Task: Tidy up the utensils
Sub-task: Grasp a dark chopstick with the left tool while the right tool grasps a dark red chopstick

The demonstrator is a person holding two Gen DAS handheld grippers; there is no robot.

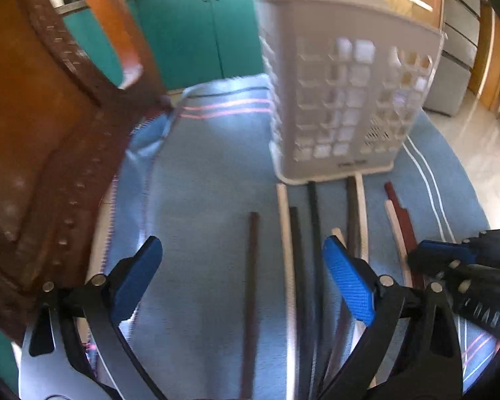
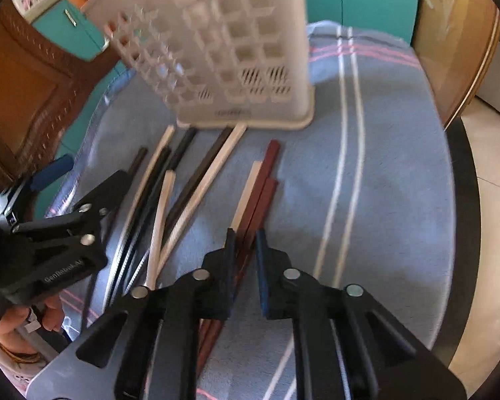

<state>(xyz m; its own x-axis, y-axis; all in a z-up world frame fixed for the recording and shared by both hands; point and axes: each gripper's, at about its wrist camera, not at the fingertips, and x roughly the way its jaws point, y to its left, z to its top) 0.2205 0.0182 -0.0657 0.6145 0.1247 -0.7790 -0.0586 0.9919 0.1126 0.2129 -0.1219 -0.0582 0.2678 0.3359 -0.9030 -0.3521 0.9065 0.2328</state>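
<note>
Several chopsticks, black, cream and dark red, lie side by side on a blue cloth (image 1: 200, 173) in front of a white lattice utensil holder (image 1: 343, 100). My left gripper (image 1: 243, 266) is open and empty, its blue fingers straddling a dark chopstick (image 1: 251, 283) and black ones (image 1: 296, 266). In the right wrist view the holder (image 2: 236, 56) stands upright at the back. My right gripper (image 2: 245, 250) is nearly closed around the dark red chopsticks (image 2: 260, 186), beside a cream one (image 2: 246, 193). Whether it grips them is unclear.
A brown wooden chair (image 1: 43, 140) stands close on the left. Teal cabinets (image 1: 190, 33) are behind the table. The cloth has white stripes (image 2: 346, 153) on the right; the round table's dark edge (image 2: 466, 220) curves beyond. The left gripper (image 2: 60, 233) shows in the right view.
</note>
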